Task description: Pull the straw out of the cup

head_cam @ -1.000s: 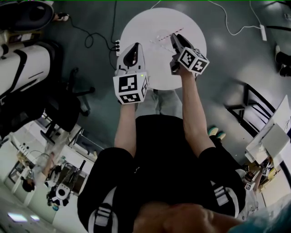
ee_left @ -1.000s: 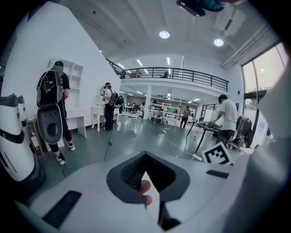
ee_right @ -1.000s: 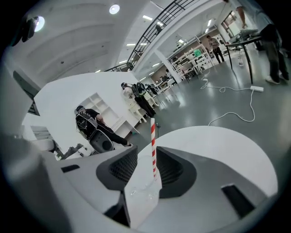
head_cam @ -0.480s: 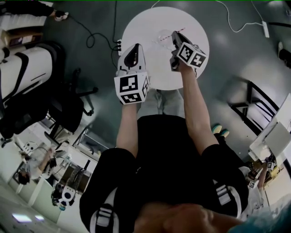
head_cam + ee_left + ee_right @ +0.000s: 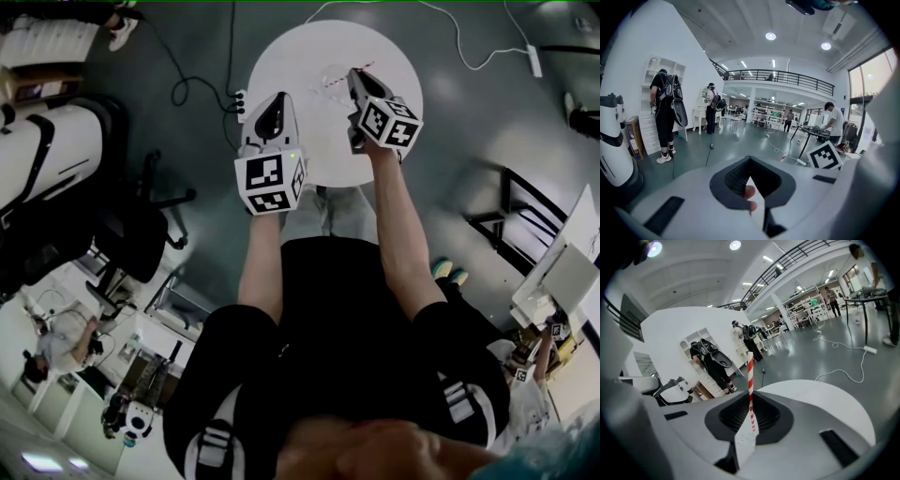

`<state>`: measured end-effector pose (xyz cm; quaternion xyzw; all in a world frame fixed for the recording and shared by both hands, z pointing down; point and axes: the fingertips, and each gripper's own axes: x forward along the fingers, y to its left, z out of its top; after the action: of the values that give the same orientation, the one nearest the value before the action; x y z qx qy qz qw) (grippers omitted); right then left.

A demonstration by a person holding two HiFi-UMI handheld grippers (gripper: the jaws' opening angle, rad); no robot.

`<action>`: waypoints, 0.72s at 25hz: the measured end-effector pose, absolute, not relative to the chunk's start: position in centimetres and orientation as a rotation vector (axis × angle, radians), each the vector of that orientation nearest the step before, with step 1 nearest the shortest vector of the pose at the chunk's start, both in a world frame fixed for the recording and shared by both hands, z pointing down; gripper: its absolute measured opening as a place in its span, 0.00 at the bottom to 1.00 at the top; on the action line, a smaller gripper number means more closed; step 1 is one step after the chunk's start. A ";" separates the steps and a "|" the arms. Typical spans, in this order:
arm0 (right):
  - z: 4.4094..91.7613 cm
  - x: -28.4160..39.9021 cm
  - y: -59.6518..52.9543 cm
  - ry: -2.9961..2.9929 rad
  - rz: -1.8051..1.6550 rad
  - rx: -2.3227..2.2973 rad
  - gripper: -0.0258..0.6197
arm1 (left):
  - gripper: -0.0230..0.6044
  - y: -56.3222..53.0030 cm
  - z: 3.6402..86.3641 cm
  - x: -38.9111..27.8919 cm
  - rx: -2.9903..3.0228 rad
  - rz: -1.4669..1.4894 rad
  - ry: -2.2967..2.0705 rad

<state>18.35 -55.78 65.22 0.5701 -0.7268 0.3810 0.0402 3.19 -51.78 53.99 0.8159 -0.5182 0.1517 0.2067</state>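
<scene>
A red-and-white striped straw (image 5: 750,380) stands up between the jaws of my right gripper (image 5: 750,420), which are closing on it and pinch it low down. In the head view the straw (image 5: 366,65) shows faintly beside the gripper's tip (image 5: 354,79), over the round white table (image 5: 300,56). The clear cup (image 5: 334,75) is only a dim outline just left of that tip. My left gripper (image 5: 272,99) hovers over the table's near left edge, shut, with nothing in it (image 5: 750,187).
A power strip (image 5: 242,98) and cables lie on the grey floor left of the table. An office chair (image 5: 141,211) and a white machine (image 5: 47,150) stand at the left, a black frame (image 5: 520,220) at the right. Several people stand far off.
The right gripper's jaws have come together on the straw, and the hand has shifted slightly left and up in the picture. The left gripper has stayed where it was.
</scene>
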 end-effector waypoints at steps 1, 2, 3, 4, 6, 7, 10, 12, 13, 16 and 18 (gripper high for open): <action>64.8 18.1 -55.6 -2.233 1.131 1.737 0.10 | 0.04 -51.7 53.9 3.1 2.276 0.416 -1.440; 64.3 17.9 -55.4 -2.237 1.092 1.726 0.10 | 0.04 -51.7 53.7 3.1 2.280 0.410 -1.438; 63.7 17.6 -55.3 -2.242 1.053 1.718 0.10 | 0.04 -51.7 53.5 3.0 2.285 0.403 -1.436; 62.9 17.4 -55.1 -2.247 1.016 1.713 0.10 | 0.04 -51.7 53.3 2.9 2.290 0.395 -1.434; 61.0 16.9 -54.6 -2.260 0.944 1.715 0.10 | 0.04 -51.4 52.7 2.8 2.302 0.378 -1.427; 59.9 16.6 -54.3 -2.268 0.902 1.717 0.10 | 0.04 -51.1 52.4 2.8 2.308 0.371 -1.422; 56.8 15.7 -53.4 -2.296 0.791 1.714 0.10 | 0.04 -50.2 51.8 2.8 2.325 0.354 -1.412; 54.9 15.0 -52.7 -2.304 0.725 1.709 0.09 | 0.04 -49.8 51.2 2.6 2.340 0.335 -1.409; 53.8 14.7 -52.5 -2.309 0.687 1.707 0.09 | 0.04 -49.7 50.9 2.5 2.346 0.326 -1.407; 50.8 14.0 -51.8 -2.320 0.577 1.714 0.09 | 0.04 -49.4 49.9 2.3 2.370 0.294 -1.399; 48.9 13.9 -51.1 -2.321 0.518 1.726 0.09 | 0.04 -48.9 49.2 2.2 2.387 0.280 -1.393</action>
<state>13.88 -51.12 48.94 0.5844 -0.7857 0.1754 0.1016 2.23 -48.90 49.17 0.8451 -0.4933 0.0993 0.1807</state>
